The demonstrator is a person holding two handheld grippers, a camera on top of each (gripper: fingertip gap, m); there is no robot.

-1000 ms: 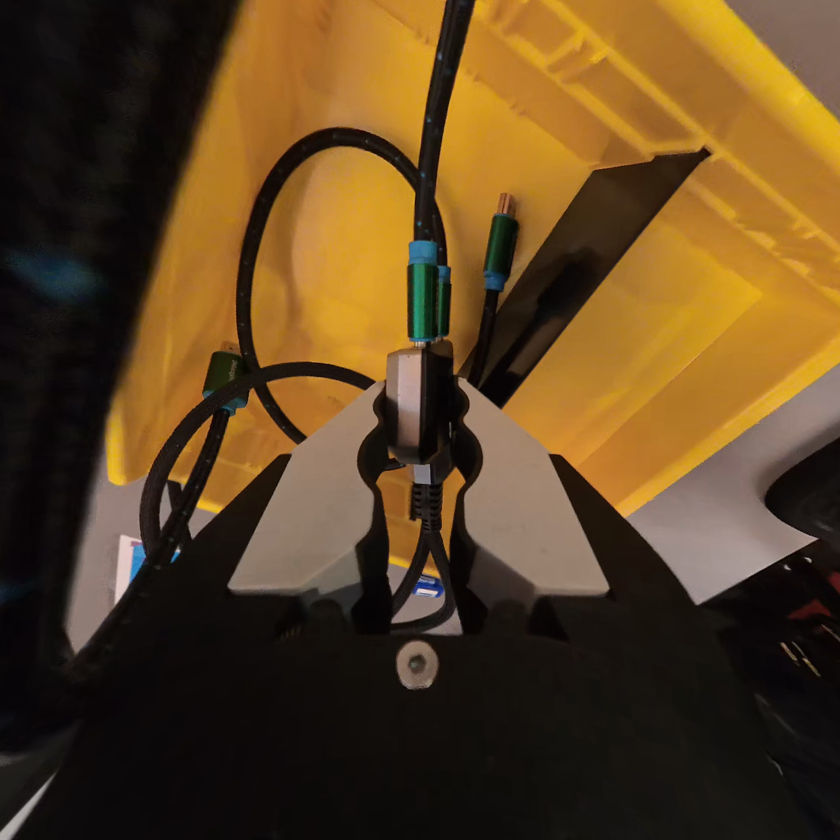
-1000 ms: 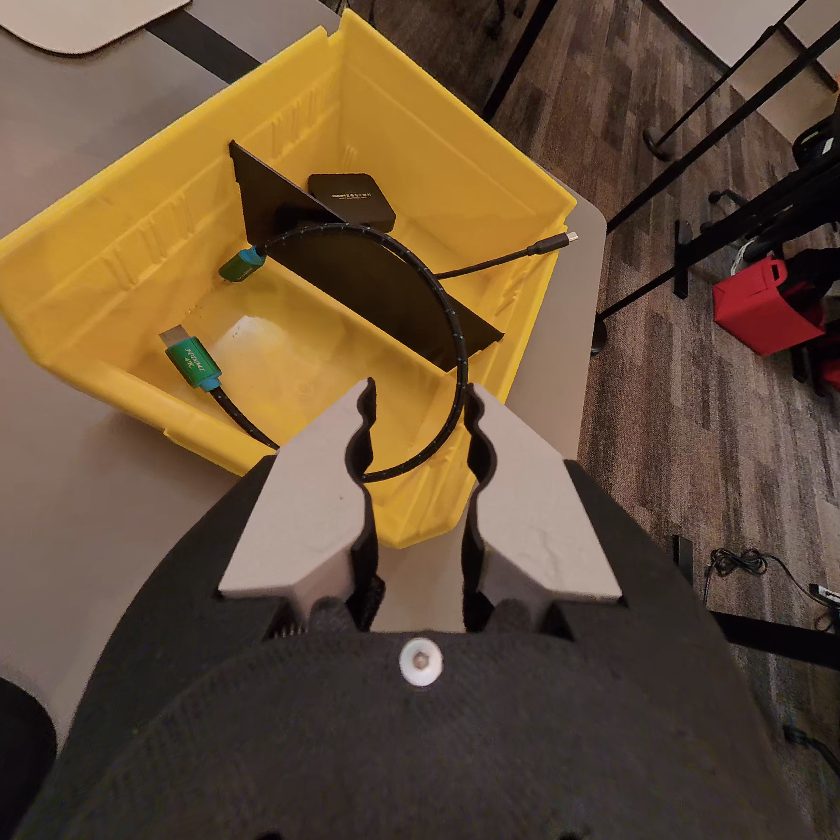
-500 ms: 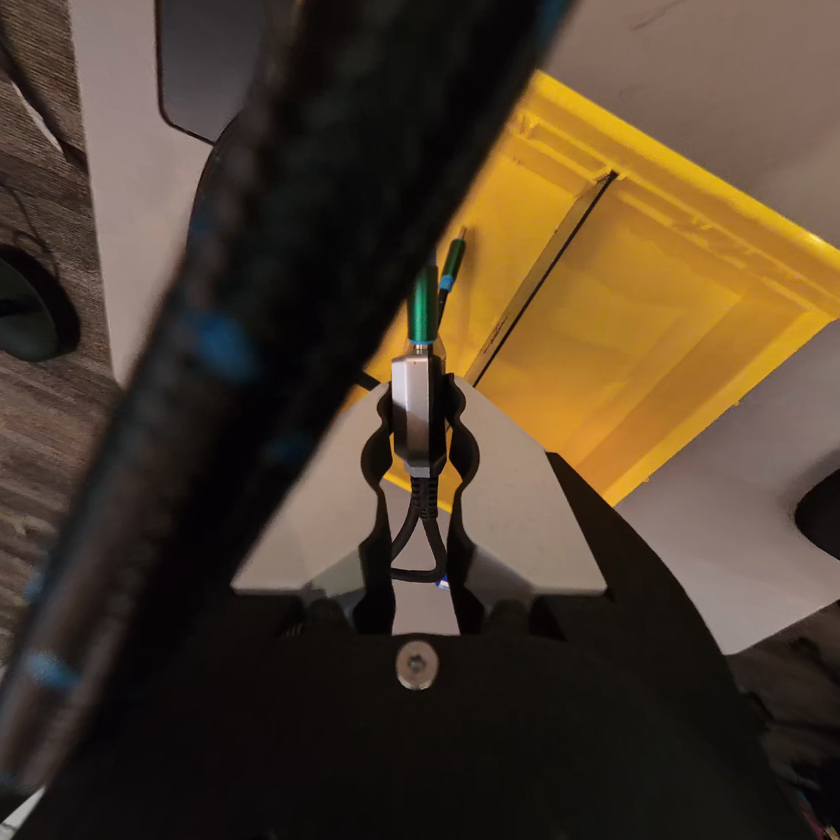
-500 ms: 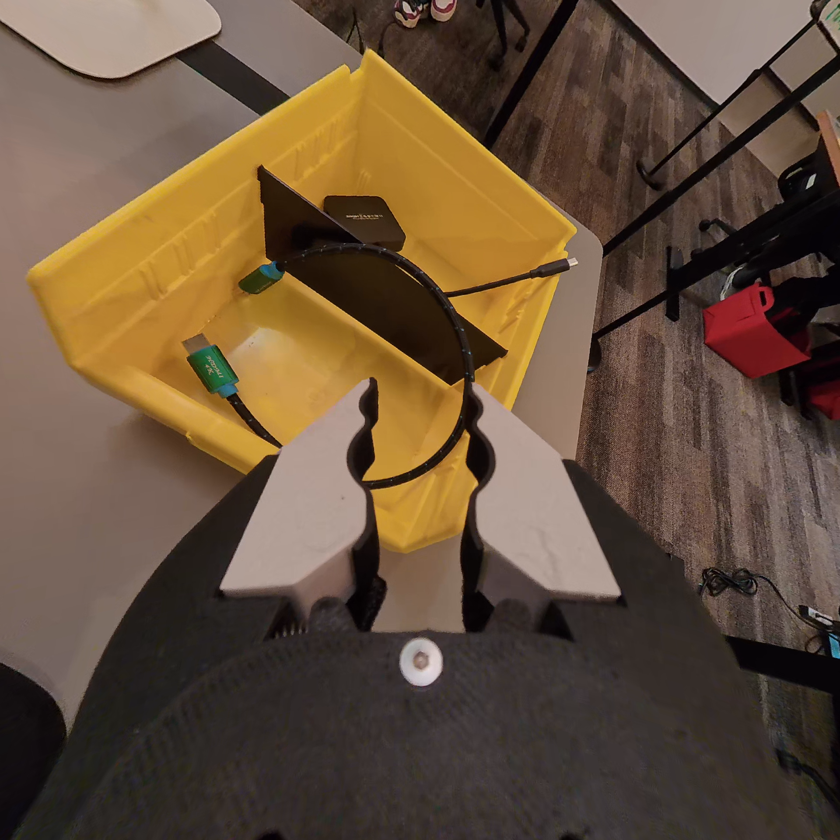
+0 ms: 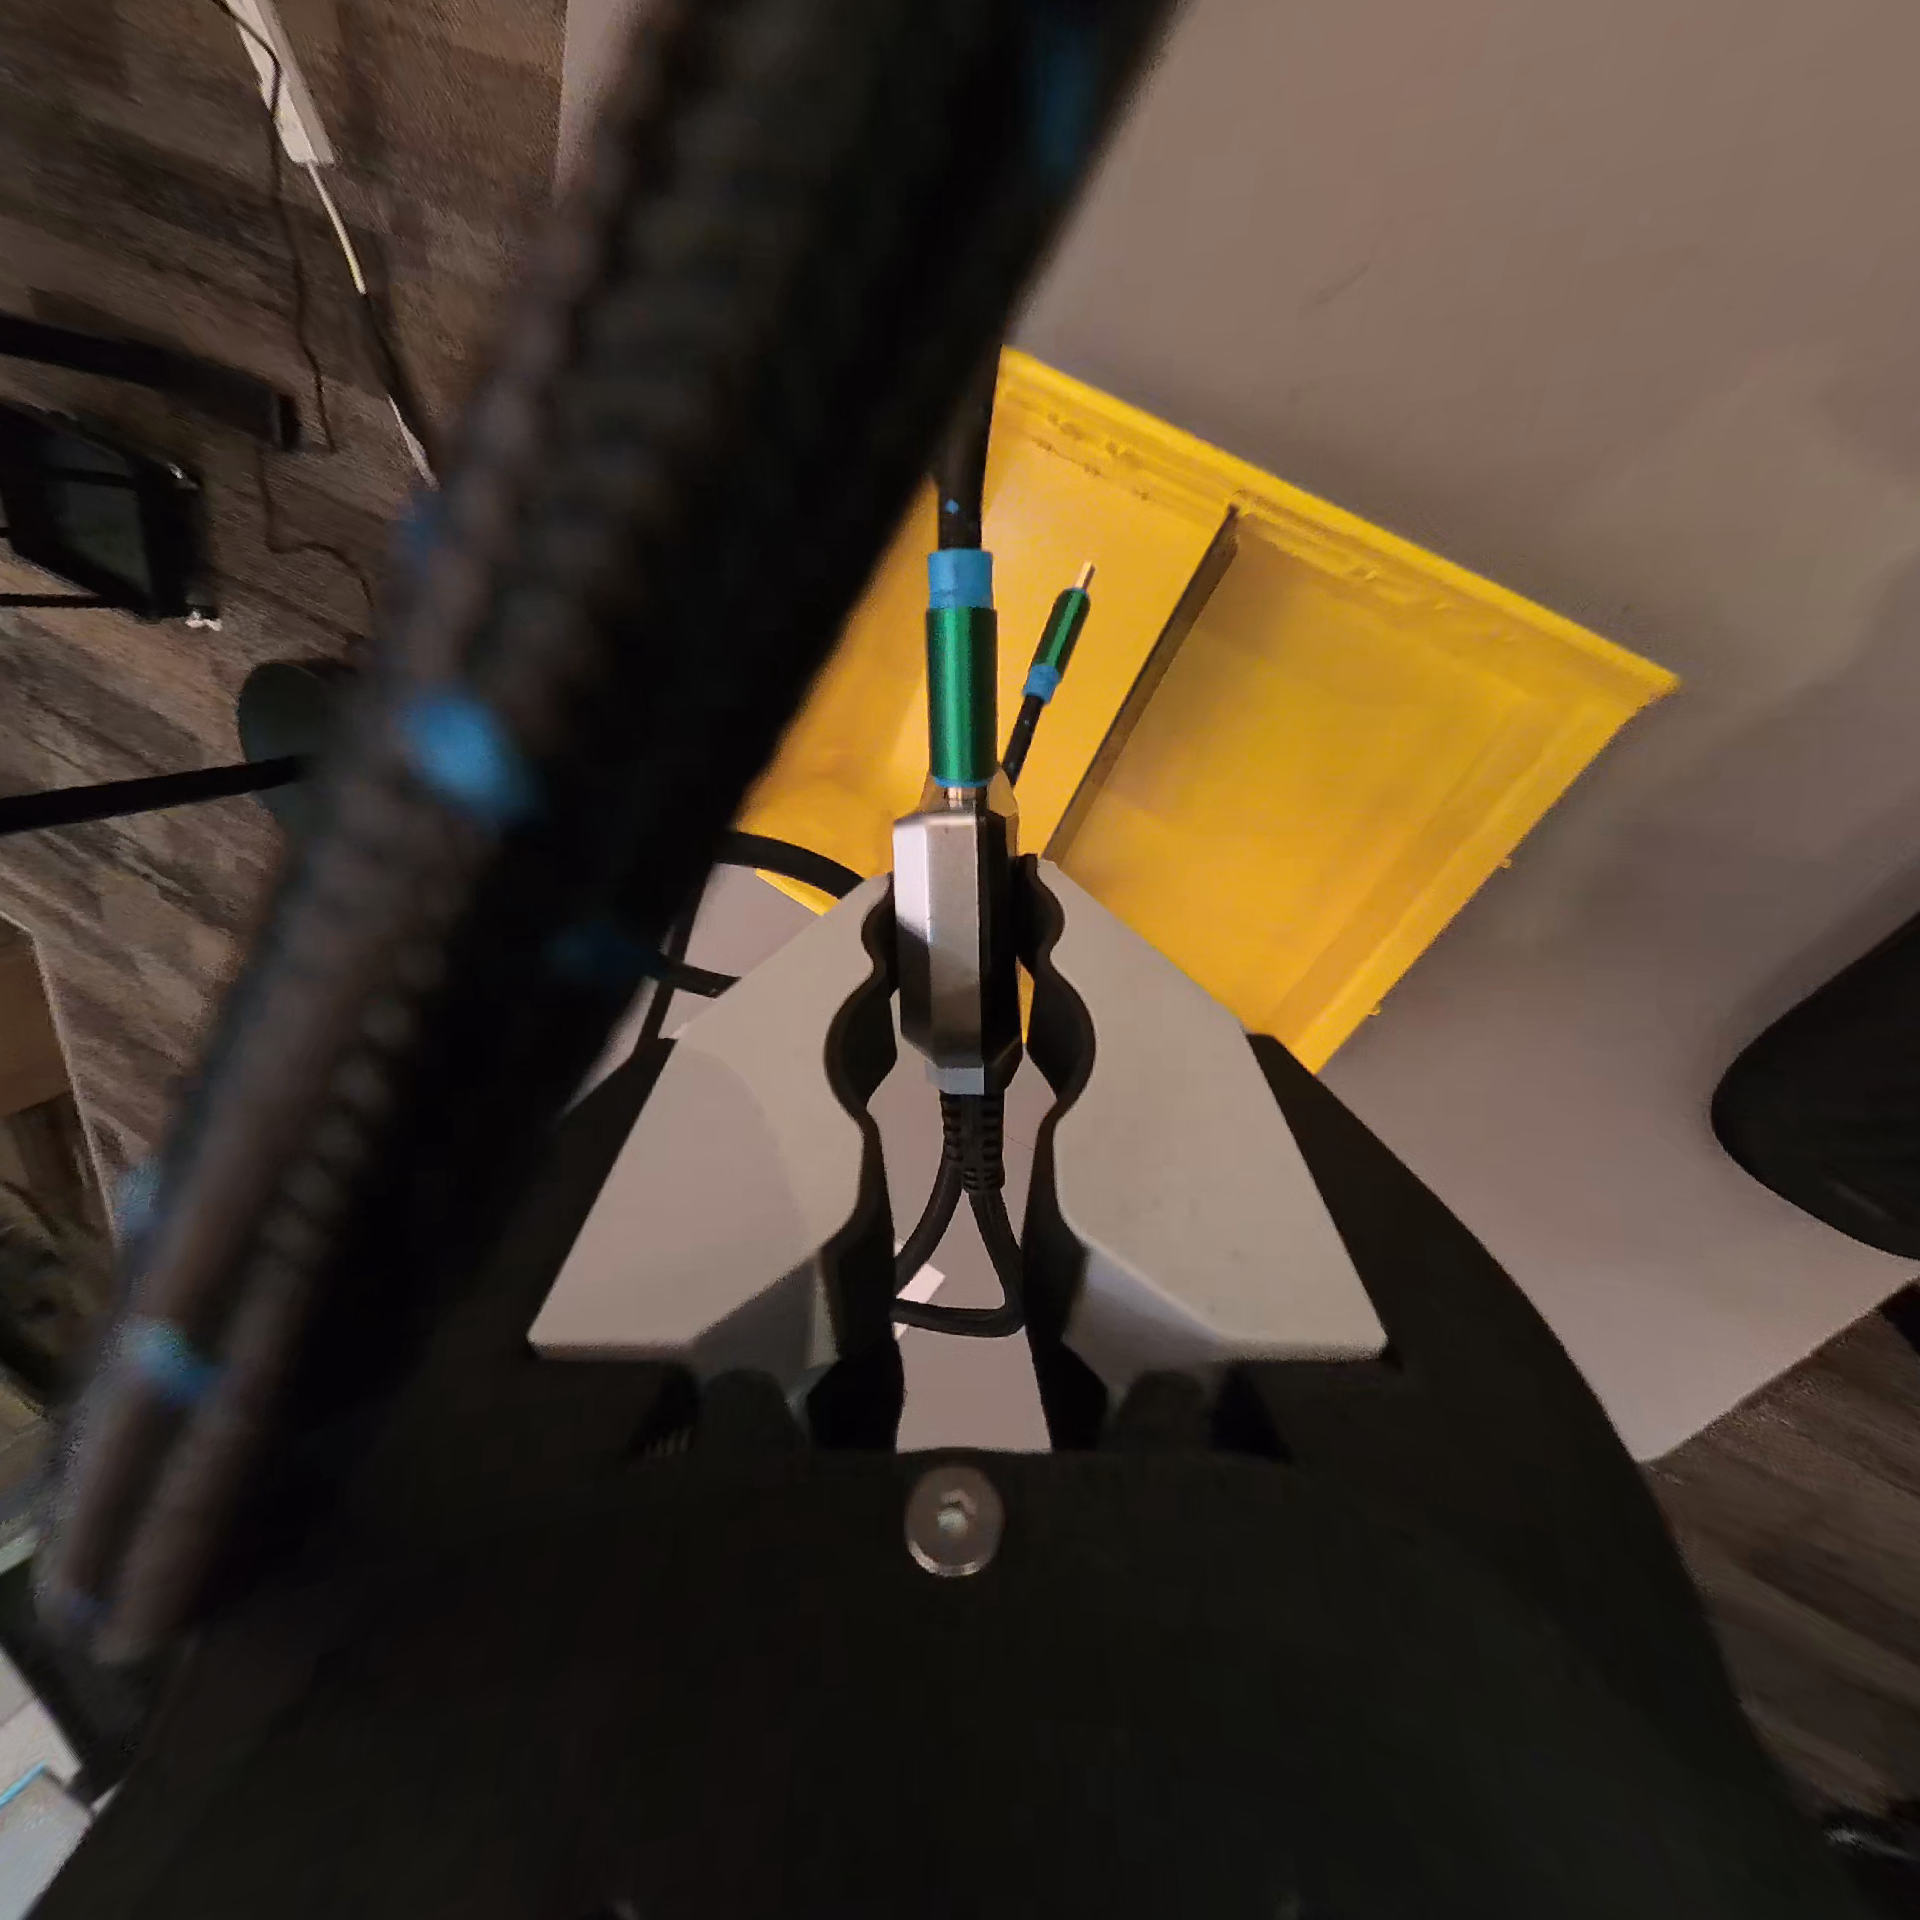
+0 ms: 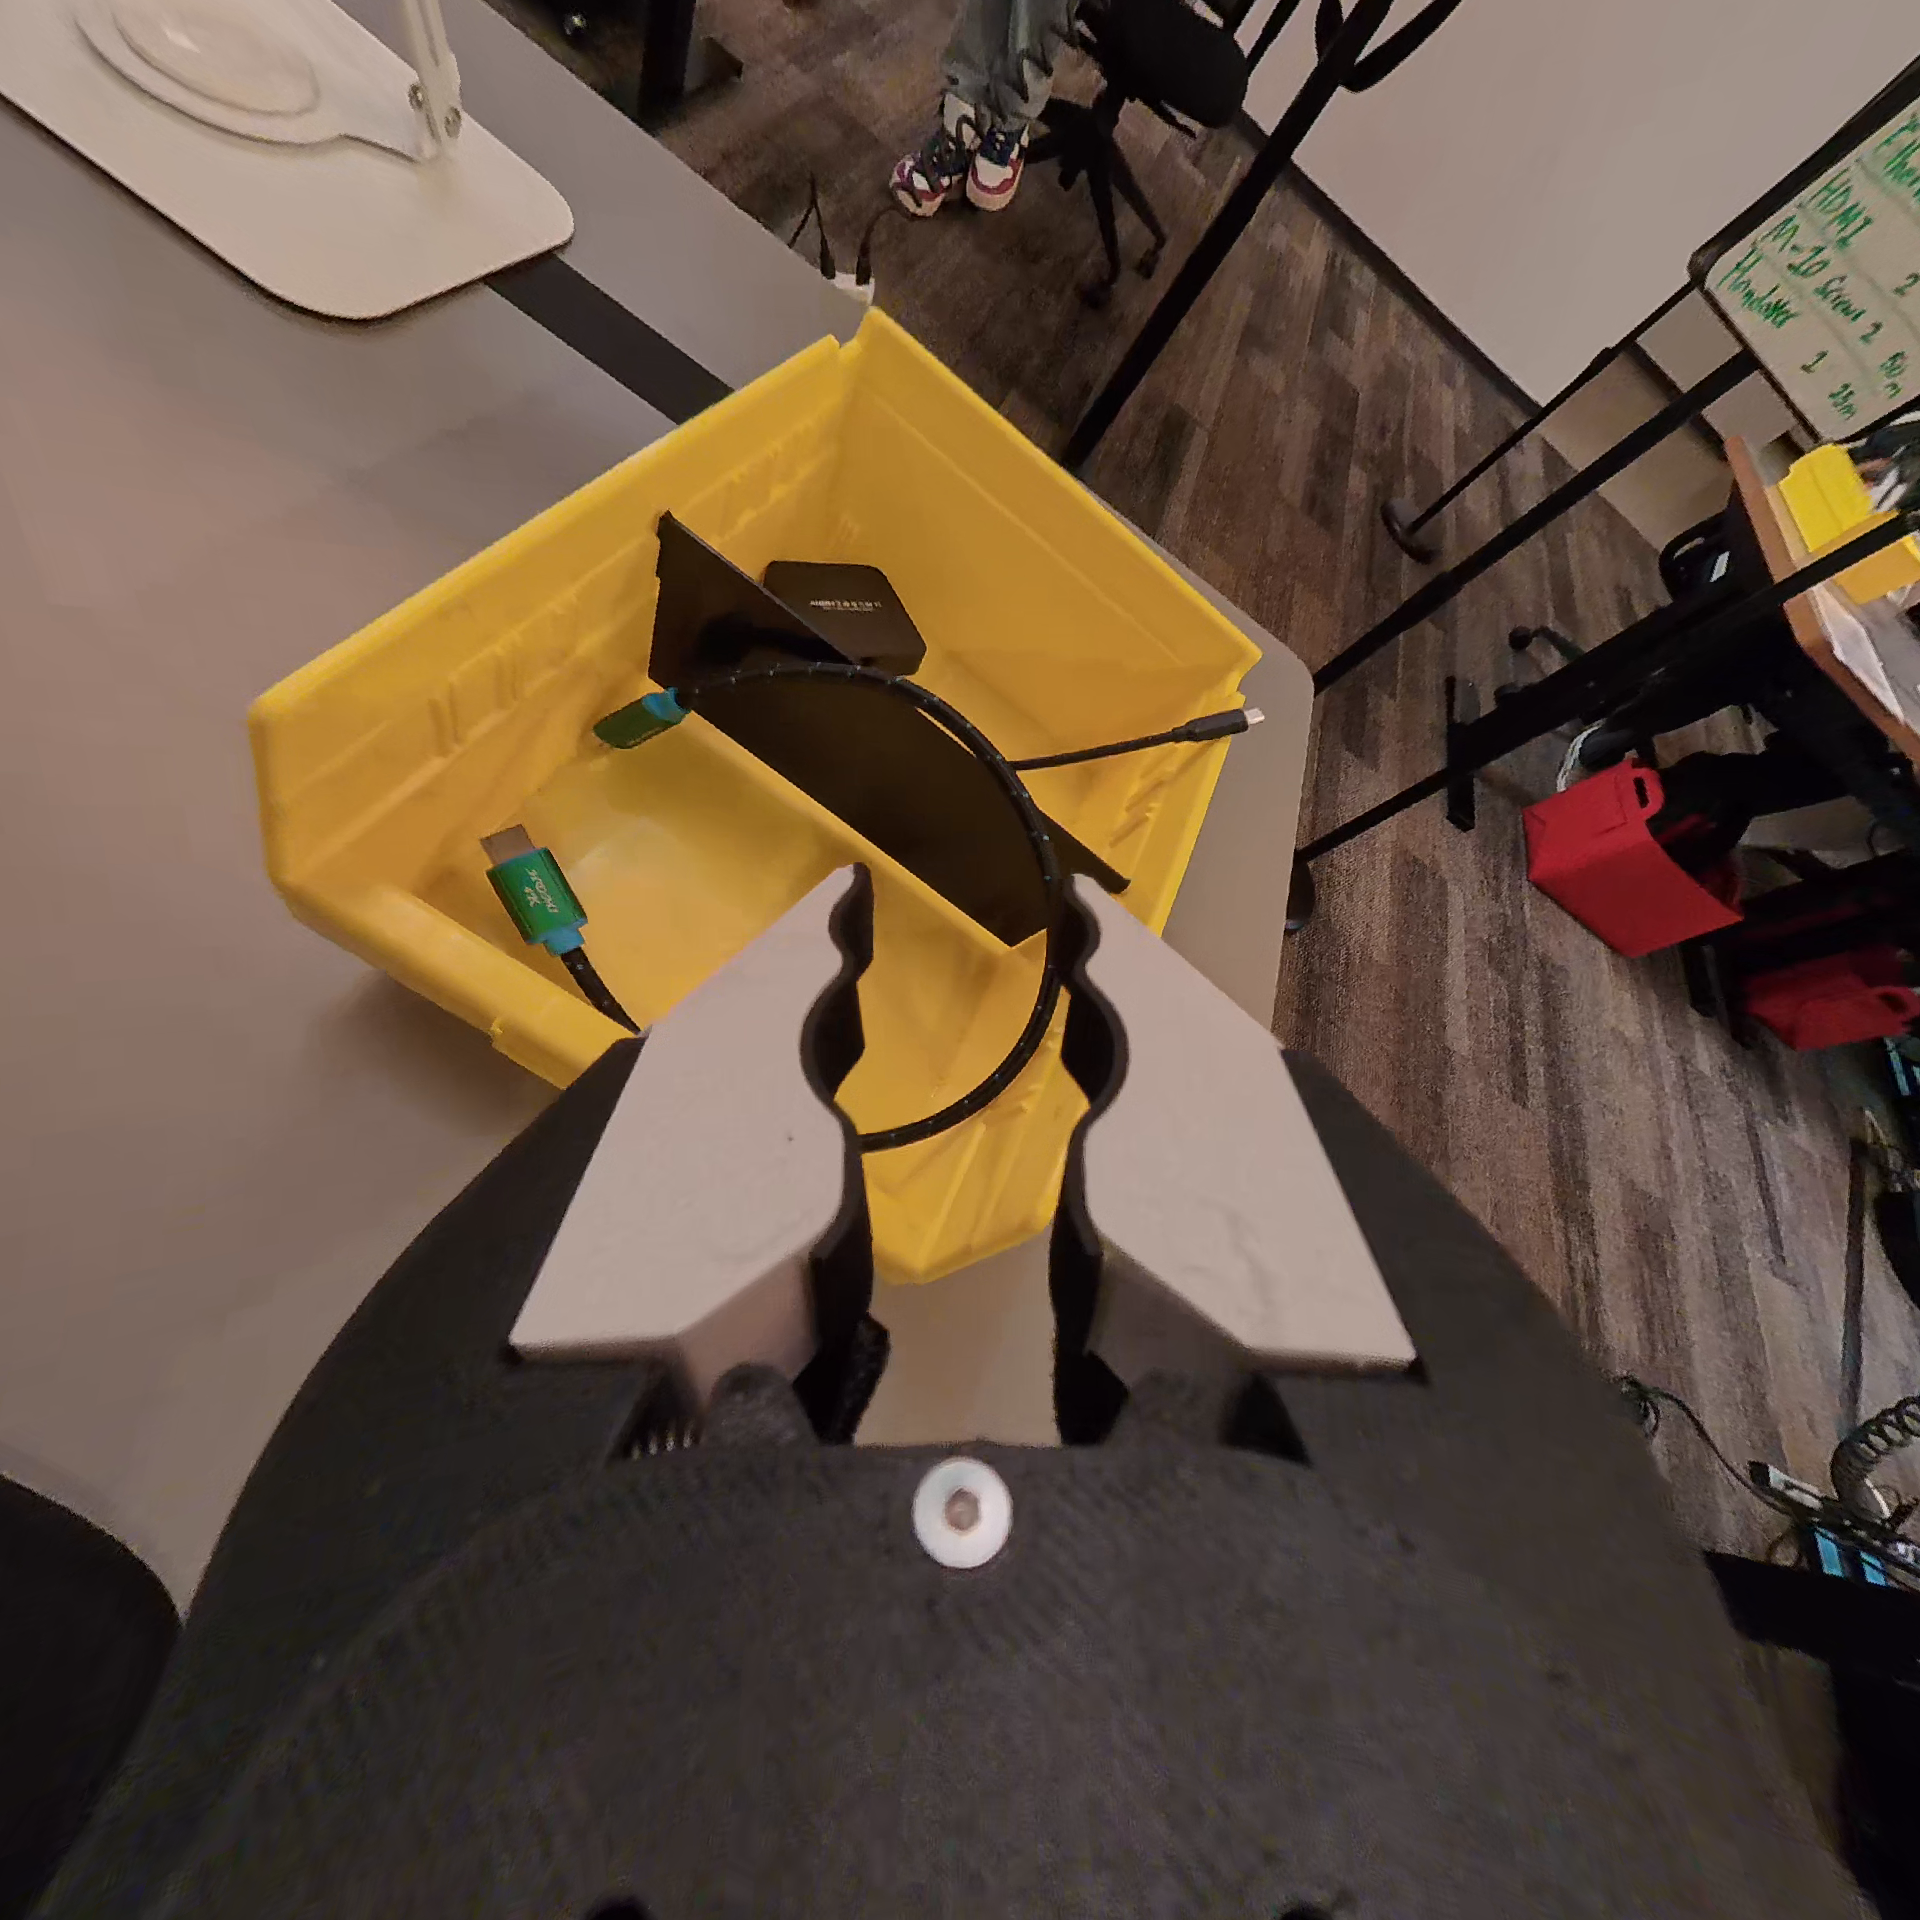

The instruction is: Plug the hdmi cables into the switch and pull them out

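Observation:
My left gripper point(image 5: 956, 883) is shut on a small grey switch point(image 5: 940, 935), held edge-on high above the yellow bin point(image 5: 1351, 779). A green HDMI plug point(image 5: 961, 696) sits in the switch's top end. A second green plug point(image 5: 1060, 634) hangs loose beyond it. A braided black cable point(image 5: 520, 727) crosses close to the lens, blurred. My right gripper point(image 6: 961, 904) is open and empty above the bin's point(image 6: 416, 675) near corner. In the bin lie a green plug point(image 6: 535, 894), another plug point(image 6: 639, 720), a cable loop point(image 6: 1029, 831) and a black box point(image 6: 847, 613).
A black divider point(image 6: 883, 779) splits the bin. A thin cable end point(image 6: 1216, 724) sticks over its right wall. A white lamp base point(image 6: 312, 187) stands at the table's far left. The table edge runs just right of the bin; red bags point(image 6: 1621, 873) and stands are on the floor. Left tips to right tips: about 75 cm. The green plug point(image 6: 535, 894) sits 15 cm or so from the ends of my right fingers.
My left gripper has risen away from the bin with the switch, and the cable has swung across its lens. My right gripper has pulled back and up, still open.

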